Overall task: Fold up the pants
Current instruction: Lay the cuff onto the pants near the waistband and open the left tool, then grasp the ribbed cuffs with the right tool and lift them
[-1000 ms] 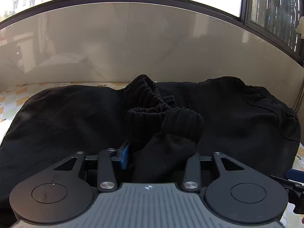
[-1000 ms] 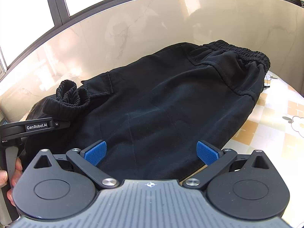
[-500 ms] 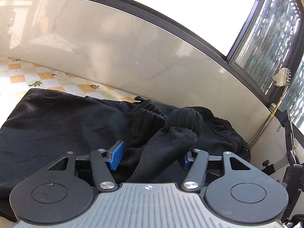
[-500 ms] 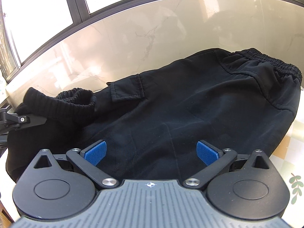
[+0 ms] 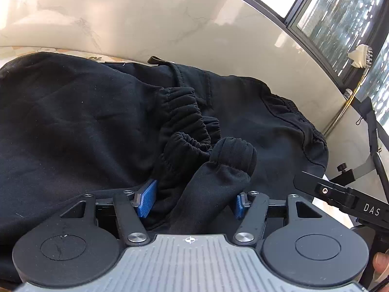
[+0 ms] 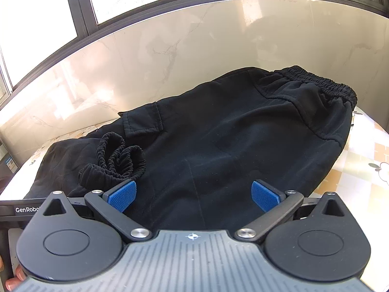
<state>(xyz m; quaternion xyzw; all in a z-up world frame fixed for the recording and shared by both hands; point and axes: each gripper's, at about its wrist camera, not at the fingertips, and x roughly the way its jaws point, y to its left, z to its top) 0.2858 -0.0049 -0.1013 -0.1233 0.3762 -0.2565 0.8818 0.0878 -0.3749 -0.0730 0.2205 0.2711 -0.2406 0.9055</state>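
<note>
Black pants (image 6: pixel 231 141) lie folded on the table (image 6: pixel 364 160) ahead of you, ankle cuffs (image 5: pixel 206 160) bunched between your left gripper (image 5: pixel 192 202)'s opening jaws, pads looking clear. Your right gripper (image 6: pixel 193 194) hangs spread wide, pinching nothing.

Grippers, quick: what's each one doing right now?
Left gripper: opening, pant leg cuff between the jaws.
Right gripper: open, empty, over the pants.

Sunlit marble wall (image 6: pixel 218 43), dark-framed windows (image 6: pixel 36 19)

"DAS" on the right hand-held gripper (image 5: pixel 340 197); "GenRobo" (cut off) on the left hand-held gripper (image 6: pixel 14 210).
</note>
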